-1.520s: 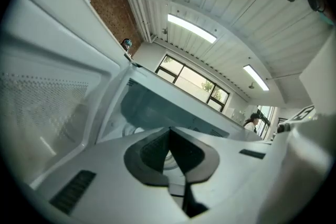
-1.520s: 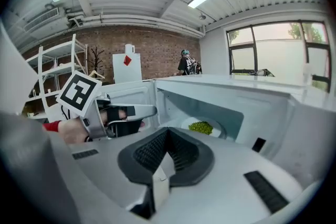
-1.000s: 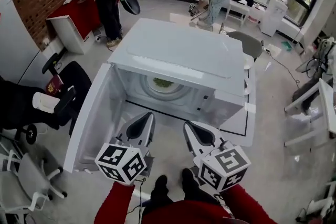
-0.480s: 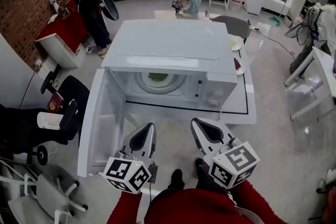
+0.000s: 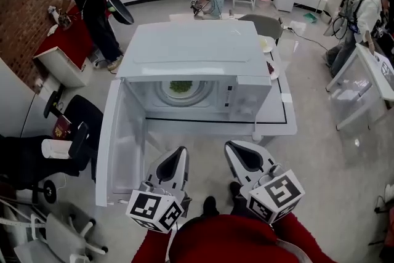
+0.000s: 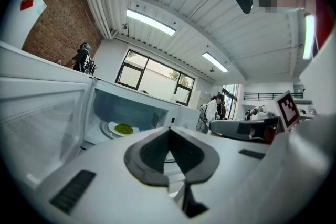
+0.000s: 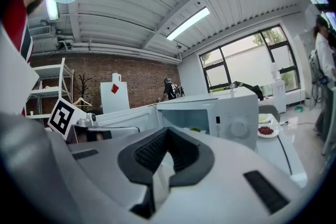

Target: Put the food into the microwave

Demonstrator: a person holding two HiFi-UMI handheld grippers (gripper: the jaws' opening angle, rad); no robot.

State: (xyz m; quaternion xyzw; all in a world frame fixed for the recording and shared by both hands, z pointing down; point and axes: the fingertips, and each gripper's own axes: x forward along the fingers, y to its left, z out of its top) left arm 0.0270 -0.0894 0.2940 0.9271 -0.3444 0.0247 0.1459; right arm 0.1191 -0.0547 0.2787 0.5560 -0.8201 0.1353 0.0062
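microwave [image 5: 197, 49]: long axis left-right, opening toward person [image 5: 221, 243] | food [image 5: 180, 87] inside | left gripper [image 5: 180, 151], right gripper [image 5: 232, 146]: jaws together, empty

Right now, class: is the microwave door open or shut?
Open. The door stands swung out at the left of the microwave, and the food shows inside the cavity.

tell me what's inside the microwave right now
A plate of green food sits inside the microwave, its door open. The cavity's right end is covered in every view.
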